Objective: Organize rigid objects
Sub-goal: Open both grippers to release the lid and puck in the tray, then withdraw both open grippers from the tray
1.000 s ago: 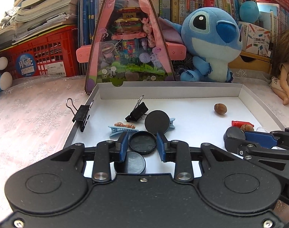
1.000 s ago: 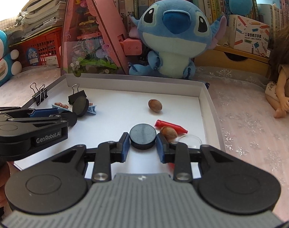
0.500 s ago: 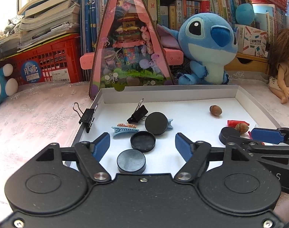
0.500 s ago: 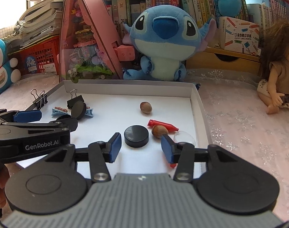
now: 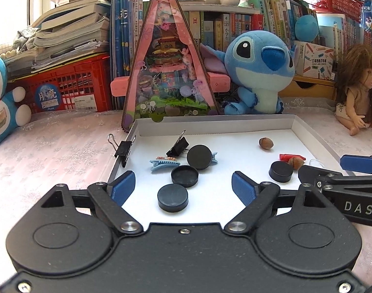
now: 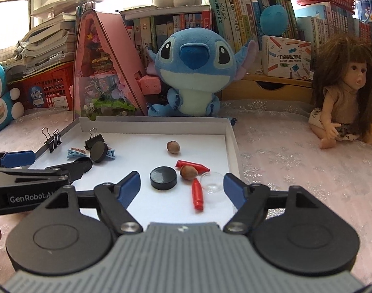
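The left claw [image 5: 183, 186] has just been opening and gapes empty over the white tray [image 5: 215, 127]; the right claw [image 6: 182, 186] likewise. Binder clips, a blue hair clip [image 5: 165, 163] and a nut [image 5: 266, 143] lie beyond. One black disc [image 5: 173, 197] lies between the left claw's fingers, another [image 6: 163, 177] just ahead of the right's, neither touched.

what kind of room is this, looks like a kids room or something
Probably a child's bedroom or study corner at home. A blue plush toy and a doll sit in front of a packed bookshelf, with a white tray of small objects laid out before them.
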{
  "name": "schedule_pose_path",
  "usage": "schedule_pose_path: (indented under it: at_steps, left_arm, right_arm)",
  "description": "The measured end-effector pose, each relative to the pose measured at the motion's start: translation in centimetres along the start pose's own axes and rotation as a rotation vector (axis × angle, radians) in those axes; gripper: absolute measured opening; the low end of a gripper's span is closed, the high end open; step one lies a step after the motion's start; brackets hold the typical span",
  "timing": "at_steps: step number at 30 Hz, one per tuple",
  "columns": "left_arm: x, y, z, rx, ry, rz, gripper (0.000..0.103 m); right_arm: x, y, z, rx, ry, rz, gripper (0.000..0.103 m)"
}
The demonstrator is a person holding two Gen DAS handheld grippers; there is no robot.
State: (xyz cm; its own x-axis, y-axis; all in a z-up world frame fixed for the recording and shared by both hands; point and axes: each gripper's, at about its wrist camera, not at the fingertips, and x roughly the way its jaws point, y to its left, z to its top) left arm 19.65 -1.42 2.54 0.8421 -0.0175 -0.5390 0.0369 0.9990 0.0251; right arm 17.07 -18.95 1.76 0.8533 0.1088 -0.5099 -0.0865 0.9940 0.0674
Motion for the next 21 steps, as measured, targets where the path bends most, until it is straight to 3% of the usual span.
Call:
schedule_pose_path:
  at_steps: [21]
  left_arm:
    - [-5.7, 1.0, -3.8, 0.005, -0.003, -0.021, 0.088]
  right_arm:
    - [-4.8, -0.7, -3.1, 0.031, 0.003, -0.017, 0.095]
